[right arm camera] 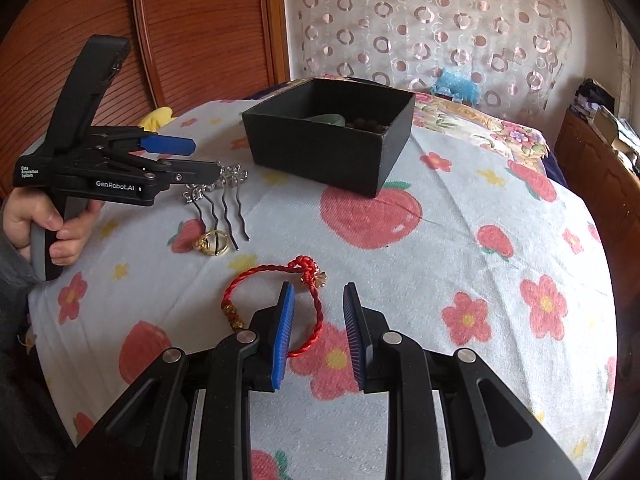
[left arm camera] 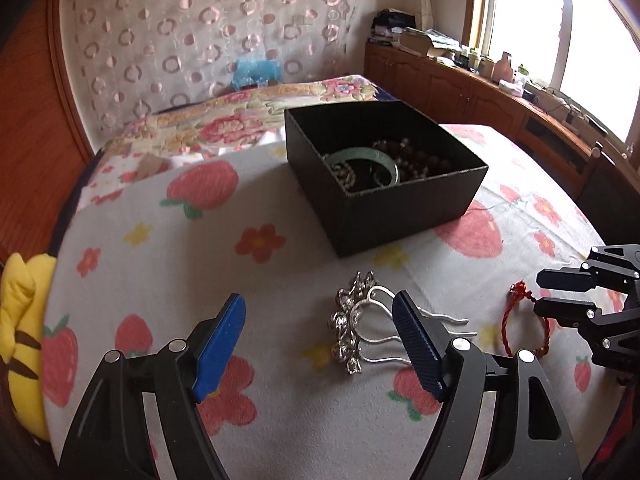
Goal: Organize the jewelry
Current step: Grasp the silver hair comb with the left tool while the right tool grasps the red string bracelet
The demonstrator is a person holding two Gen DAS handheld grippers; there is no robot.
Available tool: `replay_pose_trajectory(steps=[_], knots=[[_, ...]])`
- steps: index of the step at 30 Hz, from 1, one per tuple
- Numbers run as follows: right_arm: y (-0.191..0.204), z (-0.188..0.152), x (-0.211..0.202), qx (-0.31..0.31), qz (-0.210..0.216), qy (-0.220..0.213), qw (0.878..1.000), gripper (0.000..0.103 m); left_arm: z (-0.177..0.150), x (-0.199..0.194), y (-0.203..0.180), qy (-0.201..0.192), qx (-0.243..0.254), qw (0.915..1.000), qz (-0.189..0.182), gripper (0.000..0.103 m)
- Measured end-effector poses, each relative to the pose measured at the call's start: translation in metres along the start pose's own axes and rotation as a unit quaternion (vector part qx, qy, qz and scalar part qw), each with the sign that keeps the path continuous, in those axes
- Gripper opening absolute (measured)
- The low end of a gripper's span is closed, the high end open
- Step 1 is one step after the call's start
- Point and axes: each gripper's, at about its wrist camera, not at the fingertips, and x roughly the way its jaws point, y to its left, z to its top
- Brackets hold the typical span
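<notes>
Left gripper [right arm camera: 200, 158] marked "GenRobot.AI", parted, right gripper [right arm camera: 319, 334] parted over red bracelet [right arm camera: 276, 304].

bed cover [right arm camera: 460, 240] — black box [right arm camera: 320, 160] | hairpin [right arm camera: 224, 196] | red bracelet [right arm camera: 276, 300] | possibly ring [right arm camera: 212, 243]

A black open box [left arm camera: 400, 200] sits far on the strawberry cloth, holding a green bangle [left arm camera: 362, 159] and dark beads [left arm camera: 412, 158]. Nearer lie a silver flowered hair comb [left arm camera: 356, 328], a gold ring [right arm camera: 212, 243] and a red cord bracelet [right arm camera: 272, 304] (flat, gold charm at its knot)

Black box [left arm camera: 404, 204], red cord bracelet [right arm camera: 316, 320]
</notes>
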Motion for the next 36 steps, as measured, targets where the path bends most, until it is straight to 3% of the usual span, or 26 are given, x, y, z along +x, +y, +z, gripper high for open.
replay_pose_trajectory(steps=[5, 11, 17, 19, 29, 36], knots=[[0.001, 0.001, 0.005, -0.004, -0.009, 0.014, 1.0, 0.027, -0.008, 0.004, -0.001, 0.01, -0.002, 0.9999, -0.007, 0.071], [0.002, 0.003, 0.008, -0.004, -0.011, 0.019, 1.0, 0.027, -0.012, 0.005, 0.002, 0.013, -0.014, 0.9995, -0.025, 0.056], [0.002, 0.003, 0.008, -0.003, -0.01, 0.019, 1.0, 0.028, -0.009, 0.006, 0.002, 0.014, -0.025, 0.9984, -0.049, 0.018], [0.002, 0.003, 0.008, -0.004, -0.011, 0.019, 1.0, 0.028, -0.009, 0.003, -0.001, 0.011, -0.025, 0.9984, -0.049, 0.016], [0.002, 0.003, 0.008, -0.004, -0.011, 0.019, 1.0, 0.028, -0.007, -0.059, -0.024, -0.085, 0.014, 0.9963, 0.0, 0.009], [0.003, 0.004, 0.008, -0.007, -0.013, 0.019, 1.0, 0.029, -0.006, -0.079, -0.03, -0.119, 0.018, 0.9925, 0.022, 0.008]])
